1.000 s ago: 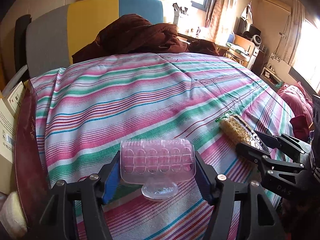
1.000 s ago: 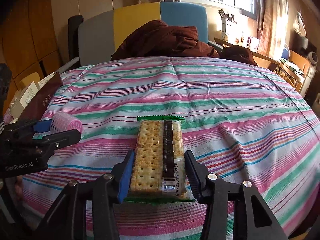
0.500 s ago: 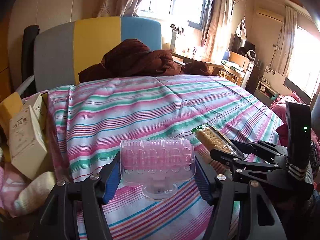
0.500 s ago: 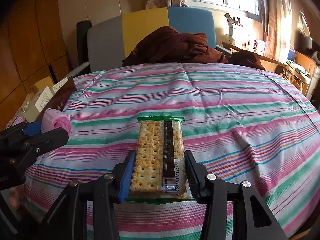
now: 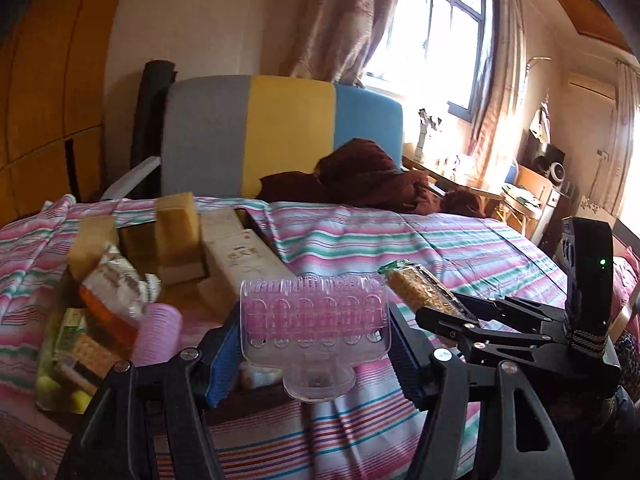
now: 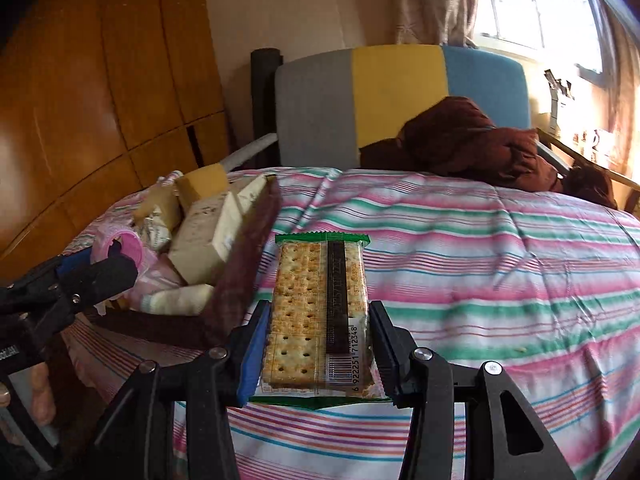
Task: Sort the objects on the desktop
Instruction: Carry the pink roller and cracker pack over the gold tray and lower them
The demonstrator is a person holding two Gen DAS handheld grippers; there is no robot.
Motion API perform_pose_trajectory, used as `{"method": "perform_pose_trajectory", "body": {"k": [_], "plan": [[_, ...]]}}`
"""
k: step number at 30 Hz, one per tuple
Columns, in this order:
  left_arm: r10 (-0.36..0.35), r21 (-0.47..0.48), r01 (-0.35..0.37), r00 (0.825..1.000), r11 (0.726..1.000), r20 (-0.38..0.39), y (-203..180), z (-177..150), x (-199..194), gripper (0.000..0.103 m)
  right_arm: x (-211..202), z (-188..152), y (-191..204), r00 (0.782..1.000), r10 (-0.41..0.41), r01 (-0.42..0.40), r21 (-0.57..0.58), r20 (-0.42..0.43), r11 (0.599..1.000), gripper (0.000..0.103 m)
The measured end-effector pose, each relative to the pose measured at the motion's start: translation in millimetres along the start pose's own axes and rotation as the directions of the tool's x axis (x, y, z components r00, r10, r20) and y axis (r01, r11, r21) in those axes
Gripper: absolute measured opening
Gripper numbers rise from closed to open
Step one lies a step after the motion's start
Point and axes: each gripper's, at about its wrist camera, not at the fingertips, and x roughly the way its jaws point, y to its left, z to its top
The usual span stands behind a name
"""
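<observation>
Holding a pink hair roller (image 5: 314,316) in its clear plastic clip, my left gripper (image 5: 312,344) has both fingers pressed against the ends of the roller, which sits crosswise between them and clear of the striped bedspread (image 5: 460,248). My right gripper (image 6: 318,344) is clamped on a clear-wrapped pack of crackers (image 6: 316,308), the pack lying lengthwise between the fingers with its barcode end nearest the camera and its green crimped edge pointing away; from the left wrist view the same pack (image 5: 420,288) appears raised above the bedspread, just to the right of the roller. To the left of both grippers stands a dark brown box (image 6: 244,280) with its near wall beside the cracker pack. Inside it I see a yellow sponge block (image 5: 176,224), a pale cardboard carton (image 5: 244,256), a second pink roller (image 5: 158,332), a crinkled snack packet (image 5: 116,284) and another wrapped pack of crackers (image 5: 80,356), all heaped loosely together. From the right wrist view the left gripper (image 6: 100,276) hangs over the near corner of the box, with the roller showing at its tip. At the far end of the bed a dark red blanket (image 5: 368,176) lies bunched against a headboard (image 5: 280,128) in grey, yellow and blue panels, and a curtained window (image 5: 432,28) lets in strong light behind.
</observation>
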Motion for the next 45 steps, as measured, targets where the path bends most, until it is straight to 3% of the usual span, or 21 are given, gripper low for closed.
{"method": "perform_pose_trajectory", "body": {"k": [8, 18, 28, 45], "plan": [[0.185, -0.130, -0.181, 0.982, 0.975, 0.023, 86, -5, -20, 0.067, 28, 46, 79, 0.985, 0.175, -0.173, -0.118, 0.002, 0.978, 0.049], [0.237, -0.207, -0.231, 0.971, 0.951, 0.004, 136, -10, -8, 0.067, 97, 71, 154, 0.971, 0.211, -0.234, -0.254, -0.116, 0.939, 0.049], [0.246, -0.214, -0.250, 0.968, 0.944, -0.046, 151, -10, 16, 0.067, 146, 69, 162, 0.976, 0.124, -0.172, -0.293, -0.176, 0.940, 0.049], [0.262, -0.177, -0.283, 0.956, 0.943, -0.134, 155, -16, 50, 0.067, 143, 69, 157, 0.981, 0.139, -0.171, -0.262, -0.138, 0.950, 0.052]]}}
